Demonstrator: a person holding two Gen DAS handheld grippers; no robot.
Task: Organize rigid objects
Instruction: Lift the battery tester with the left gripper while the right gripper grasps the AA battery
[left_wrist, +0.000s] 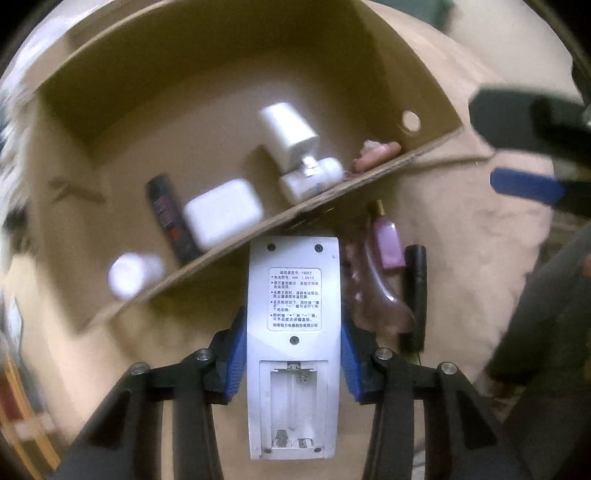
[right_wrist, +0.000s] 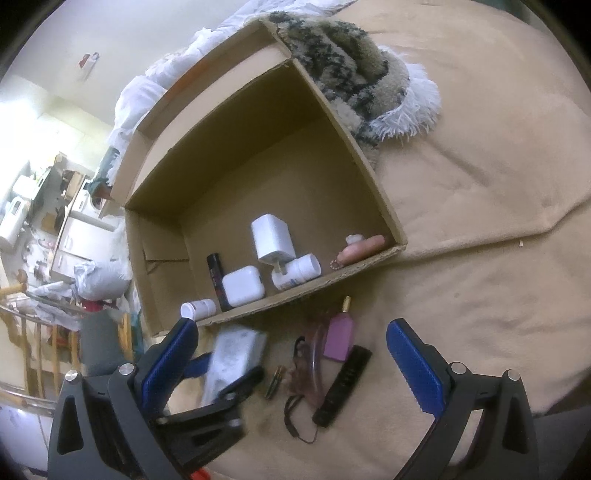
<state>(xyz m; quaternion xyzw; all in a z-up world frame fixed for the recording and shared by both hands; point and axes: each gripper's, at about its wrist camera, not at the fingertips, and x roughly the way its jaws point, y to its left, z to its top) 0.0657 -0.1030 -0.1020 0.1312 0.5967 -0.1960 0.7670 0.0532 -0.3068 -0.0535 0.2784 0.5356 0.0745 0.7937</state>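
My left gripper (left_wrist: 293, 332) is shut on a white remote (left_wrist: 293, 295), its blue pads (left_wrist: 236, 354) pressing both long sides. The remote lies back side up with its battery bay uncovered, just outside the near wall of a cardboard box (left_wrist: 332, 195). In the right wrist view the remote (right_wrist: 236, 354) and left gripper (right_wrist: 221, 384) show blurred by the box (right_wrist: 295, 295). My right gripper (right_wrist: 291, 328) stands open and holds nothing, above a pink bottle (right_wrist: 340, 338) and a black stick (right_wrist: 343, 387).
Inside the box lie a white charger (right_wrist: 243, 284), a white adapter (right_wrist: 271, 236), two white bottles (right_wrist: 295, 271), a black tube (right_wrist: 218, 280) and a pink item (right_wrist: 364, 247). A patterned rug (right_wrist: 351, 74) lies behind it on the beige bedcover (right_wrist: 480, 221).
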